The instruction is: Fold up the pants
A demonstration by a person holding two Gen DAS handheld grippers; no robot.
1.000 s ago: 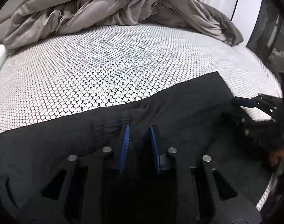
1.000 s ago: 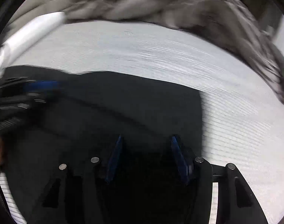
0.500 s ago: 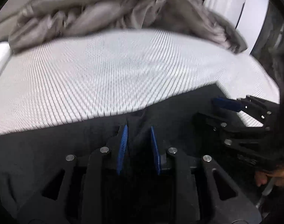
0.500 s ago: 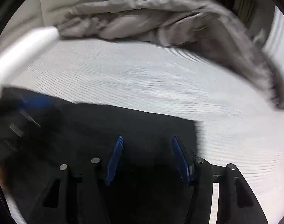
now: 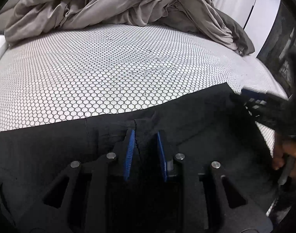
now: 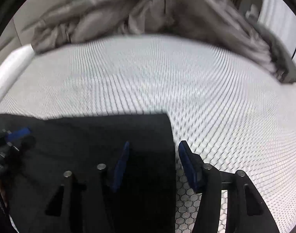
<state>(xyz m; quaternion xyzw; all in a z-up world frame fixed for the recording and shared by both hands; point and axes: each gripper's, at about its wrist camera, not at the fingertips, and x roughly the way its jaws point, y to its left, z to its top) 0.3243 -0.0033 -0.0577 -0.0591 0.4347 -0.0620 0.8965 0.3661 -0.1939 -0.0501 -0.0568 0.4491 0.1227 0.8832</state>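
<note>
The black pants (image 5: 186,116) are lying flat along the near edge of the bed (image 5: 118,68), on its white honeycomb-patterned cover. The left tongs (image 5: 145,138) are sitting low on the cloth, their blue pads (image 5: 130,151) drawn close and pinching a small raised ridge of the fabric between them. To the right, the right tongs (image 6: 152,151) are hanging about half open astride the pants' right-hand edge, one pad over the cloth and one over the cover, gripping nothing. Farther back, a rumpled grey duvet (image 5: 109,5) is lying heaped across the far end of the bed.
</note>
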